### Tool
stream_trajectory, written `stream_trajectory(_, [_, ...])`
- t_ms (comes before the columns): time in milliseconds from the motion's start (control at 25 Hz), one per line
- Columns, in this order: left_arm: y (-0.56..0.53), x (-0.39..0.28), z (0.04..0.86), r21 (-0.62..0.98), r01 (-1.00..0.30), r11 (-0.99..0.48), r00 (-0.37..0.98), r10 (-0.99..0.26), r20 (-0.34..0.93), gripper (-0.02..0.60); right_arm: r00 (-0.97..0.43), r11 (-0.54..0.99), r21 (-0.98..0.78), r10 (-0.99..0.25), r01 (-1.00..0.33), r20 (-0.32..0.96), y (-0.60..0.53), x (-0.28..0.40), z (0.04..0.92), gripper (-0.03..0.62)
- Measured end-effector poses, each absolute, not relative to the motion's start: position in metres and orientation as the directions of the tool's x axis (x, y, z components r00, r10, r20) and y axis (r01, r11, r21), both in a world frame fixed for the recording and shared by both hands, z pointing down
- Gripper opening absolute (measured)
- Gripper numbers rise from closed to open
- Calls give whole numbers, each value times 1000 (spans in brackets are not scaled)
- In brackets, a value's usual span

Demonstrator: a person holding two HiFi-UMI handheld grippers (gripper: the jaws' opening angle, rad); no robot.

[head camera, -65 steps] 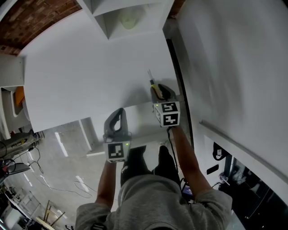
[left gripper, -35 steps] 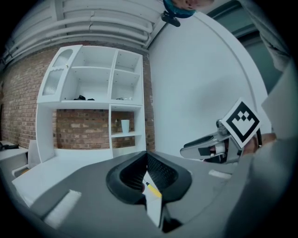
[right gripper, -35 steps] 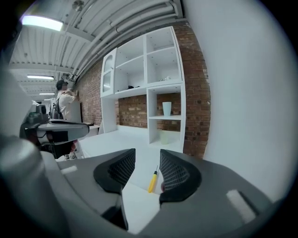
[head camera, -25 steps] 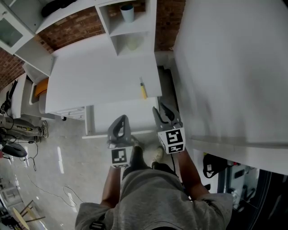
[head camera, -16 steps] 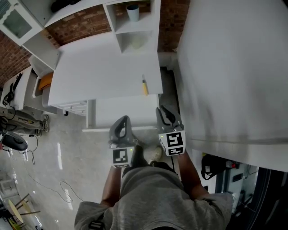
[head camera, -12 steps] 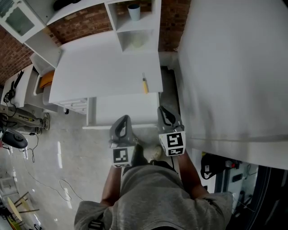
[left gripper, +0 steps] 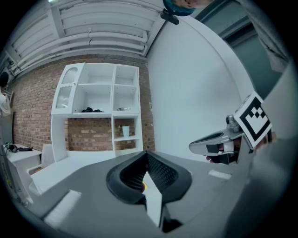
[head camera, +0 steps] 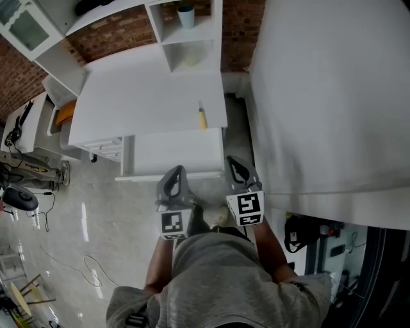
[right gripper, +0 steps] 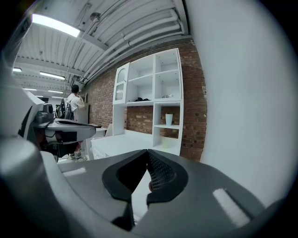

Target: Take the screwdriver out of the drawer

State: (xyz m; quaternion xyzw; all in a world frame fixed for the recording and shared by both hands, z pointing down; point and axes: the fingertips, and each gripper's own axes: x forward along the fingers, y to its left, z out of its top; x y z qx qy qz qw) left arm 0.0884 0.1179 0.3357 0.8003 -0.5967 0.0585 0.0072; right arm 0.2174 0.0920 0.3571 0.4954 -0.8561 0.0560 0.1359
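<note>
Dark grey moulded plastic forms both tools. The left hand-held gripper (head camera: 173,173) has its curved, ribbed jaws pressed together at the tips, with nothing caught between them. The right hand-held gripper (head camera: 233,163) is fully closed too. Its jaws have just been closing and they are empty. Each carries a white cube printed with black square markers, and the two are held side by side, level, above the glossy grey floor (head camera: 96,224).

Just ahead of the jaw tips, a shallow white drawer (head camera: 170,154) seems to stand pulled out from under the smooth white desk (head camera: 141,96), though its inside is hard to read from above. The yellow-handled screwdriver (head camera: 202,118), with a thin metal shaft, lies on the desk top near the right front corner, outside the drawer and well apart from both grippers.

Behind the desk rises a white boxy shelf unit (head camera: 192,57), with a pale tapered cup (head camera: 186,16) upright in one compartment, against a rough red brick wall (head camera: 109,35).
</note>
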Motion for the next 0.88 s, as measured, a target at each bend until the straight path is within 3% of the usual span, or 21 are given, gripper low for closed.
stream_trajectory(880, [118,84,343,-68,-957,-283,274,-955,117,12,-492,526,30,-814,-850,309,92,207,368,3])
